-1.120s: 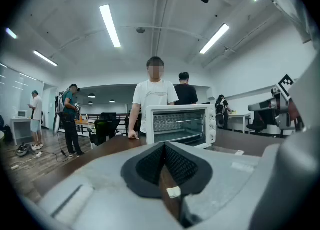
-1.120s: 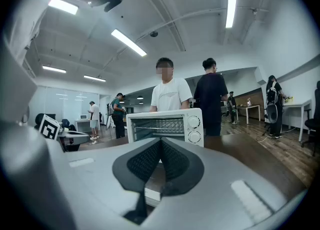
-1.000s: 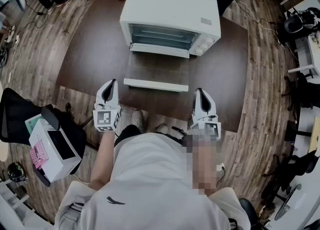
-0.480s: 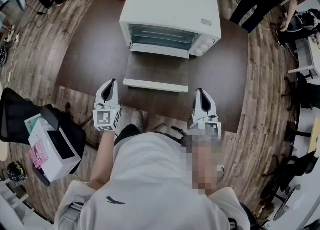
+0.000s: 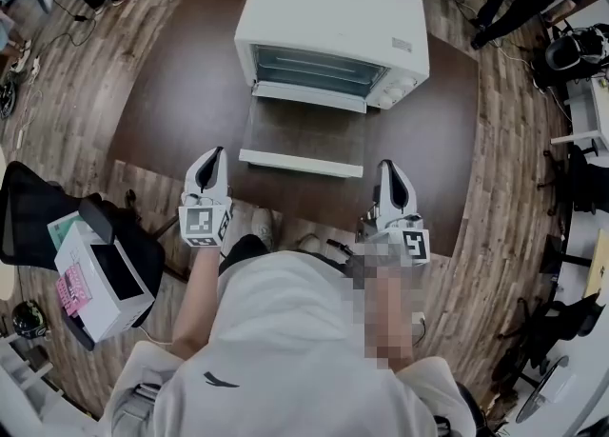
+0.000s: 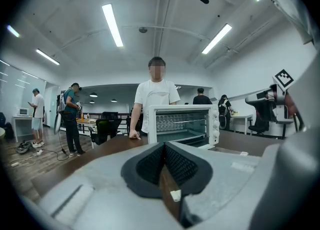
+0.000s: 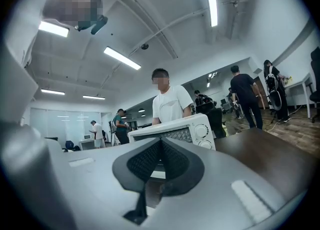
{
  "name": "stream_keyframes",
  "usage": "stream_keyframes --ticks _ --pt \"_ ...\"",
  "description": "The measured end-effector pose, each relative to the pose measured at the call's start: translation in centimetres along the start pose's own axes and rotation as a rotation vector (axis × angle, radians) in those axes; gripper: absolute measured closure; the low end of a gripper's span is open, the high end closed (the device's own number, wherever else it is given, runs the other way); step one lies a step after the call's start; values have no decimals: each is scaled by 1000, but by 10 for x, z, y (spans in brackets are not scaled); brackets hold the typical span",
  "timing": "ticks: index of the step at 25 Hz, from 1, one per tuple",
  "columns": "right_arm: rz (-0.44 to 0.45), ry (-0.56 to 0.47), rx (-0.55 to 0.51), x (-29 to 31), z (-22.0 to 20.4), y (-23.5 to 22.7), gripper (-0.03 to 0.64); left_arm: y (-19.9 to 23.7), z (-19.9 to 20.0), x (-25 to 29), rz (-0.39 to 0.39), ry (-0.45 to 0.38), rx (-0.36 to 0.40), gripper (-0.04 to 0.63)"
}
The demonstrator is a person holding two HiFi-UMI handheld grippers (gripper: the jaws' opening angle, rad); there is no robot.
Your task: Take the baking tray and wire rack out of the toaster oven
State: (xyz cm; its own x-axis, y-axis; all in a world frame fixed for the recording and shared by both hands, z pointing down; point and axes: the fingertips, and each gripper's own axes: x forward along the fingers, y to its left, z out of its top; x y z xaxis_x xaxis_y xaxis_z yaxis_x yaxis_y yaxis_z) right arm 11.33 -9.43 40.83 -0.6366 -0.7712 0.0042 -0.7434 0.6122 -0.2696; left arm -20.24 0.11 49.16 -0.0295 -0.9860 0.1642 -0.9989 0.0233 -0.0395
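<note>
Since a second ago the right gripper (image 5: 385, 167) has lifted a little and rolled, so its marker cube (image 5: 415, 245) now shows more squarely from above; the left gripper (image 5: 215, 153) has stayed put. Both are held at the near edge of the bench (image 5: 181, 92), one on each side of the body, pointing roughly level at the oven. Each pair of jaws is pressed together with nothing between them.

Just beyond their tips the door (image 5: 304, 135) lies folded down flat. Behind it stands the toaster oven (image 5: 328, 30), with the wire rack (image 6: 181, 123) still inside; the baking tray I cannot pick out from here.

To do this well, I'd open the jaws first, reach in over the door, pinch the rack's front edge and draw it out straight and level.
</note>
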Motion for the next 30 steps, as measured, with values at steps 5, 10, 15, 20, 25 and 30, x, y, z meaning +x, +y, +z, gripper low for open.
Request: stream_keyframes --ticks 5,10,15,20,25,30 --pt "23 -2 8 21 4 12 615 9 4 10 -4 -7 -12 592" --pt "4 1 26 40 2 21 615 24 9 27 -33 -14 -26 592" --pt "-31 -8 66 68 1 29 615 45 13 47 -81 -14 -31 592" --pt "-54 -27 103 95 -1 37 615 58 16 63 -132 -16 -37 592" --pt "-29 -22 210 124 -8 41 615 64 16 75 -139 -2 -34 592" --pt "36 -67 506 154 -21 28 590 68 10 76 -102 14 -46 592"
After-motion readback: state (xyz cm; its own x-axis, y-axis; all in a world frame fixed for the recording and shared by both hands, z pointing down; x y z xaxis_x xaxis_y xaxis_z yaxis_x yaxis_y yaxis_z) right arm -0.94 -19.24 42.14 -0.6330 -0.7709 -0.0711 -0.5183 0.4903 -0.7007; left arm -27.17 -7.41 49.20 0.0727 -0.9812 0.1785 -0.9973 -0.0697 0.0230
